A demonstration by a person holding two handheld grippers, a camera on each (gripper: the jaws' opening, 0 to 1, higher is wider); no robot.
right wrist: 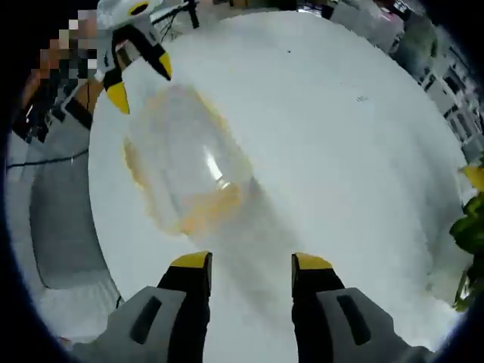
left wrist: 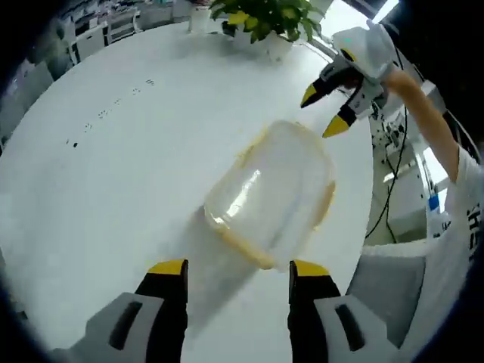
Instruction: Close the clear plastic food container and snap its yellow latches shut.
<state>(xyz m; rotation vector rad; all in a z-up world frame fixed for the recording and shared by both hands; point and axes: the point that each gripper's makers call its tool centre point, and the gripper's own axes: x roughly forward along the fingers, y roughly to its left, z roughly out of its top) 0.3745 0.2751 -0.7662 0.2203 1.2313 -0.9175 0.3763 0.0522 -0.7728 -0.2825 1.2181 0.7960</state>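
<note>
A clear plastic food container (left wrist: 272, 193) with yellow latches along its rim lies on the white round table (left wrist: 113, 174). My left gripper (left wrist: 238, 268) stands open just short of its near end, touching nothing. Beyond the container's far end my right gripper (left wrist: 325, 113) hangs open above the table, held by a person's hand. In the right gripper view the container (right wrist: 185, 166) lies ahead of my right gripper (right wrist: 249, 263), whose jaws are apart with nothing between them. On the container's far side the left gripper (right wrist: 136, 79) shows, open. I cannot tell whether the latches are snapped.
A potted green plant (left wrist: 261, 19) stands at the table's far edge, and its leaves (right wrist: 473, 219) also edge the right gripper view. A person's sleeve (left wrist: 461, 249) and a grey chair (left wrist: 386, 287) are beside the table. Shelves and desks line the room behind.
</note>
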